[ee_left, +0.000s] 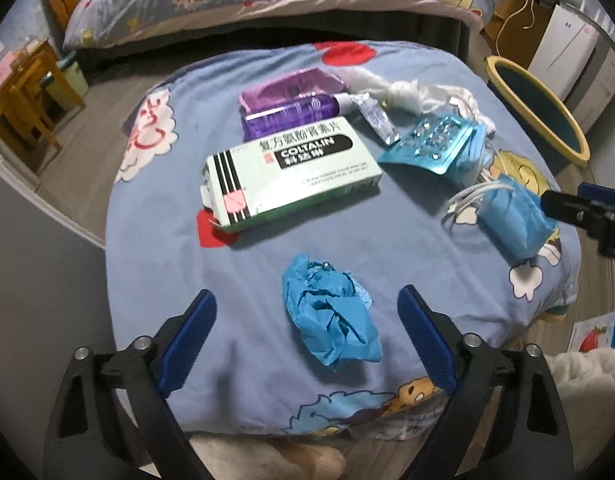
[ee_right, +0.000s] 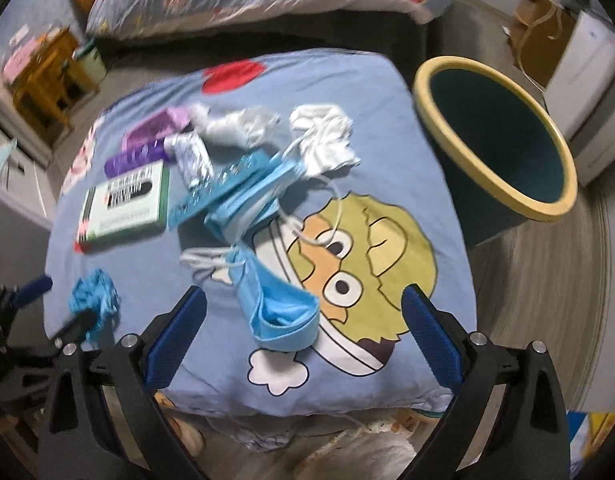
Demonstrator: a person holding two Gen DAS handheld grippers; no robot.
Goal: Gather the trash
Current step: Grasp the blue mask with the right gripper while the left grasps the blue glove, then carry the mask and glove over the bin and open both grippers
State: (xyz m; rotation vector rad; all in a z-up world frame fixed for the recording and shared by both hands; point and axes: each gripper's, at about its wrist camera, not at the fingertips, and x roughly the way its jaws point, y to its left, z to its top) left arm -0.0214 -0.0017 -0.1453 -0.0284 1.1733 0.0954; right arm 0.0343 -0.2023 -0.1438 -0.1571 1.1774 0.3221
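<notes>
Trash lies on a blue cartoon-print cushion (ee_left: 227, 280). A crumpled blue glove (ee_left: 331, 316) lies between the fingers of my open left gripper (ee_left: 307, 320), which hovers just short of it. My open right gripper (ee_right: 303, 320) straddles a folded blue face mask (ee_right: 283, 308); the same mask shows in the left wrist view (ee_left: 515, 220). Further back lie a green-white Coltalin box (ee_left: 291, 172), a purple bottle (ee_left: 291, 114), a blister pack (ee_left: 431, 140), a second blue mask (ee_right: 247, 200) and white crumpled tissue (ee_right: 327, 140). The left gripper (ee_right: 59, 312) shows at the glove (ee_right: 95, 296).
A dark bin with a yellow rim (ee_right: 495, 148) stands on the floor right of the cushion (ee_right: 387, 100), also in the left wrist view (ee_left: 539, 108). A bed (ee_left: 267, 0) is behind. Wooden furniture (ee_left: 23, 96) stands far left, a white appliance (ee_right: 587, 92) far right.
</notes>
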